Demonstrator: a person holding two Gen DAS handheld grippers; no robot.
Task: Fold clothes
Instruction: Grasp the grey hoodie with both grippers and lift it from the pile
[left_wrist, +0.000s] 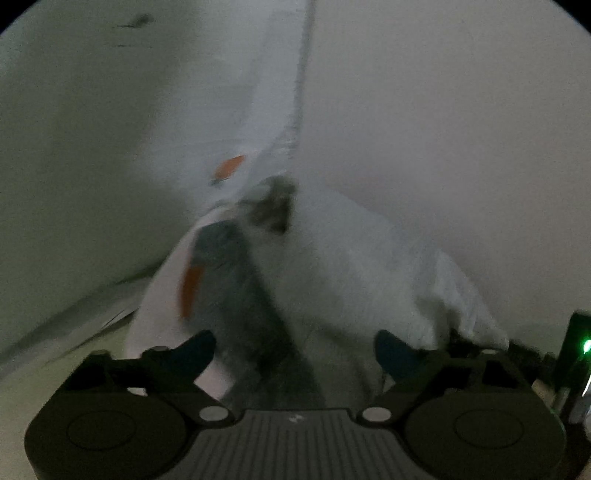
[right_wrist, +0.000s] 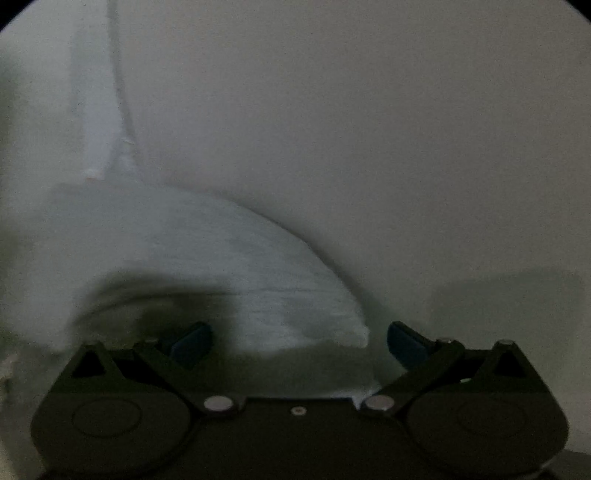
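White garment (left_wrist: 351, 258) between wide-apart left gripper (left_wrist: 295, 354) fingers

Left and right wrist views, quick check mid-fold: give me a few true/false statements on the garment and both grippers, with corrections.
1. The left gripper has its jaws spread wide. True.
2. The garment is solid black. False: it is white, with orange patches and a grey area.
3. The right gripper is clamped shut on the cloth. False: its blue pads stand apart, and the white cloth lies between them without being pinched.
4. Both views are blurred and dim. True.
5. A green light glows at the right edge of the left wrist view. True.
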